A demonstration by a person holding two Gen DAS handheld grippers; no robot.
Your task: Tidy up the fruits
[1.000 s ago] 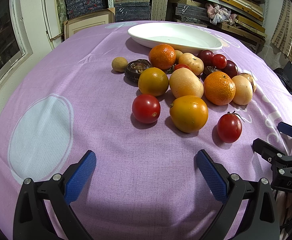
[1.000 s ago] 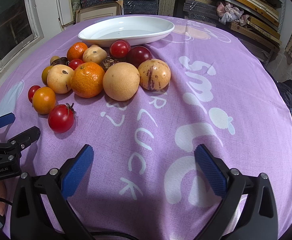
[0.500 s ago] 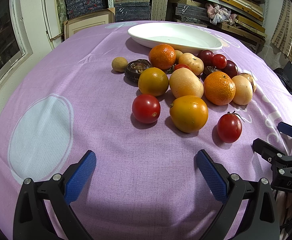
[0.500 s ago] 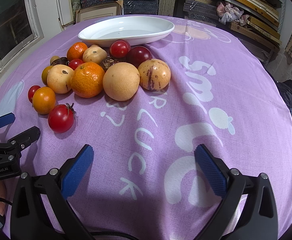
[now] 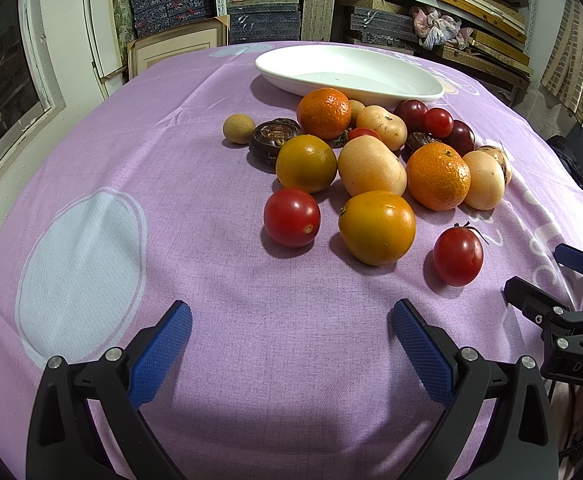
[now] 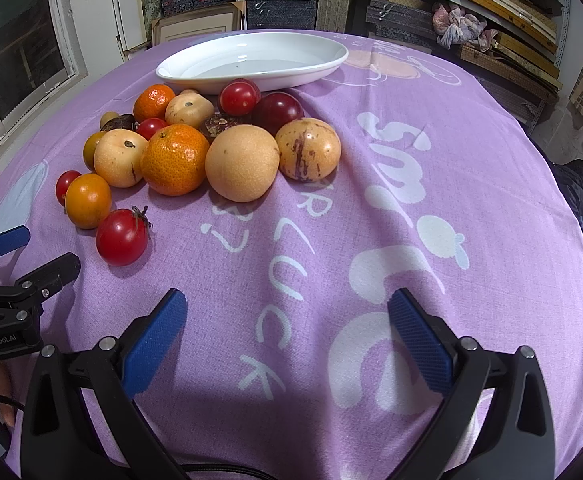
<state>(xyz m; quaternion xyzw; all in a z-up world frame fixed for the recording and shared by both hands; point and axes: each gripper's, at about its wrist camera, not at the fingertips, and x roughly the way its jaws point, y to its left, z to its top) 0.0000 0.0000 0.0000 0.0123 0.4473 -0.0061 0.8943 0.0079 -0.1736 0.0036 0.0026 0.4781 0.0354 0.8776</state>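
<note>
Hovering low over a purple tablecloth (image 6: 371,240), the left hand-held gripper (image 5: 291,340) and the right hand-held gripper (image 6: 287,332) each have their blue-padded jaws spread wide, with nothing between them. A pile of fruit (image 5: 371,160) lies loose on the tabletop just in front of a white oval dish (image 5: 347,72), which holds none of it. Nearest the left hand-held gripper sit a red tomato (image 5: 291,217), an orange-yellow tomato (image 5: 376,227) and a stemmed red tomato (image 5: 458,255), each apart from the others. Behind them, tangerines, pale round fruit and dark plums crowd together, touching. Stacked boxes fill shelves (image 6: 491,8) beyond the tabletop.
</note>
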